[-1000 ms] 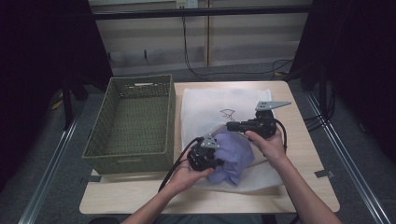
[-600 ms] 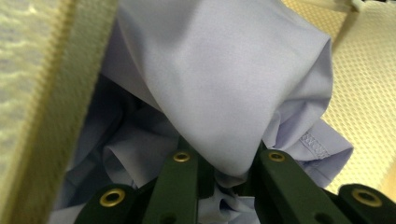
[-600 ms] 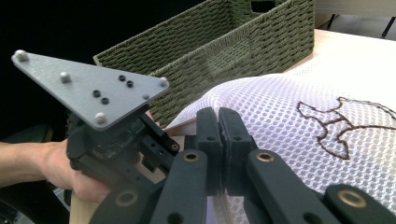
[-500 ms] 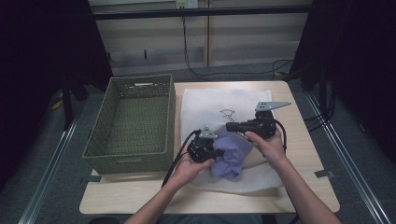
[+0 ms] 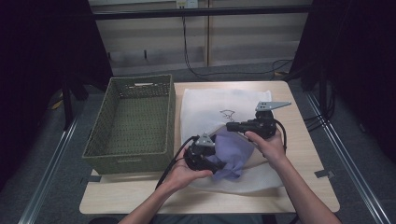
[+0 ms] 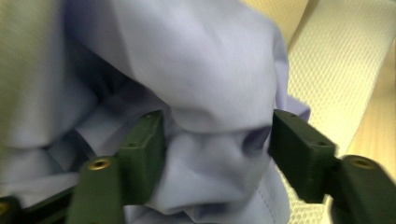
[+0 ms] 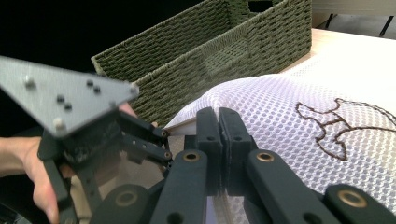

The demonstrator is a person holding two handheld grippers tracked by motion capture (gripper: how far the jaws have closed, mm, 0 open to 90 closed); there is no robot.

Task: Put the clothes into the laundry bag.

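Around: green wicker basket (image 5: 133,122) just left of my white mesh bag (image 5: 210,105).
Right claw (image 7: 218,122): pinching the bag's edge — lifted.
Left claw (image 6: 215,140): just been opening — spread around the lilac cloth (image 6: 196,70).

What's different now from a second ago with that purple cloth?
The left gripper has just been opening: its jaws now stand apart around the purple cloth, letting go of it. The right gripper stayed shut on the white mesh bag. The green basket did not move.
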